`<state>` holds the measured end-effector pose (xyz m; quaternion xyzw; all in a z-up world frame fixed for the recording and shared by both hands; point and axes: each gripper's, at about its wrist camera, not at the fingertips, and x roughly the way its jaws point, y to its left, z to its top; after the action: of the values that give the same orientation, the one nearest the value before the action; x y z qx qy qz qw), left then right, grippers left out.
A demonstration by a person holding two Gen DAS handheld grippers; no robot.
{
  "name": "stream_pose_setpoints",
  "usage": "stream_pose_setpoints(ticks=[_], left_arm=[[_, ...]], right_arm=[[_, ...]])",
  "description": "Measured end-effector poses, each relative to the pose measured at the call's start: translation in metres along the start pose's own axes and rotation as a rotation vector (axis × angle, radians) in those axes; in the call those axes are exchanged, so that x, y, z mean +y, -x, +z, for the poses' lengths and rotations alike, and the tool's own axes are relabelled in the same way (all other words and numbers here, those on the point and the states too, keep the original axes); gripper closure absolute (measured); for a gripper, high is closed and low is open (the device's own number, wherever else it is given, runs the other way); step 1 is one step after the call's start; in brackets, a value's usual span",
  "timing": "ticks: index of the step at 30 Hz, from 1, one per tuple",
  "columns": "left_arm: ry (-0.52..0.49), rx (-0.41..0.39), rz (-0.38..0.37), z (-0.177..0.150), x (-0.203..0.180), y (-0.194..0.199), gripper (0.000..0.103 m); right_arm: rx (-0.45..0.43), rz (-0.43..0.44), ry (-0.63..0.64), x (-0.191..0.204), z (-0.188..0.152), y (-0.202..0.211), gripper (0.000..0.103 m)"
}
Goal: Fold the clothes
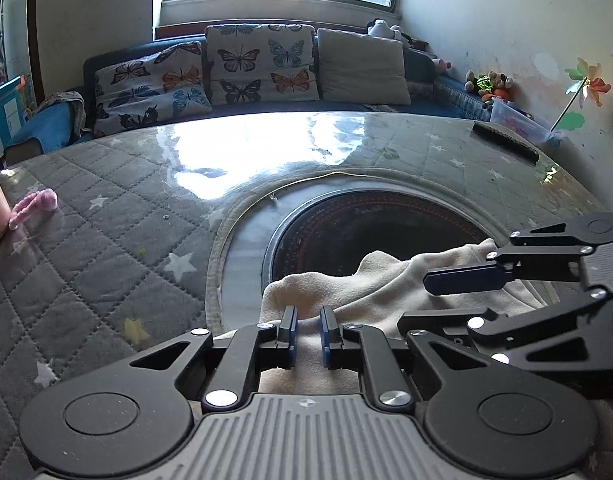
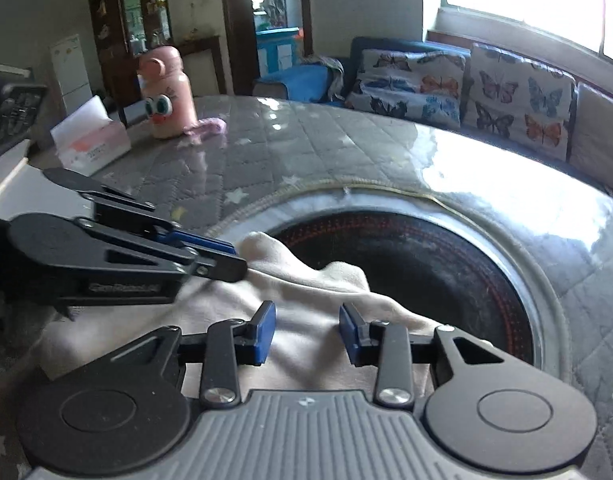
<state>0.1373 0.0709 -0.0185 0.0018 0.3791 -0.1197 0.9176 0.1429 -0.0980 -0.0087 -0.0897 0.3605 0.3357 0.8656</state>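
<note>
Holding my left gripper (image 1: 308,332) with its jaws a narrow gap apart and my right gripper (image 2: 306,334) spread wider, neither pinching anything, I had both poised over the one cream garment (image 1: 346,292), which lay bunched at the near edge of the table (image 1: 106,216), partly over the single dark round inset (image 2: 426,256). Beyond it the quilted top ran wide and bare toward one pink bottle (image 2: 168,94), one tissue box (image 2: 92,136) and three cushions (image 1: 262,64) on the sofa.
</note>
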Motion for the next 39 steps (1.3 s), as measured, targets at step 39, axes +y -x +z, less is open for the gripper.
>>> stream_pose_setpoints(ticks=[39], left_arm=[[0.024,-0.118,0.09,-0.068,-0.006,0.102,0.075]], right_arm=[[-0.011,0.023,-0.01,0.011,-0.074,0.092,0.052]])
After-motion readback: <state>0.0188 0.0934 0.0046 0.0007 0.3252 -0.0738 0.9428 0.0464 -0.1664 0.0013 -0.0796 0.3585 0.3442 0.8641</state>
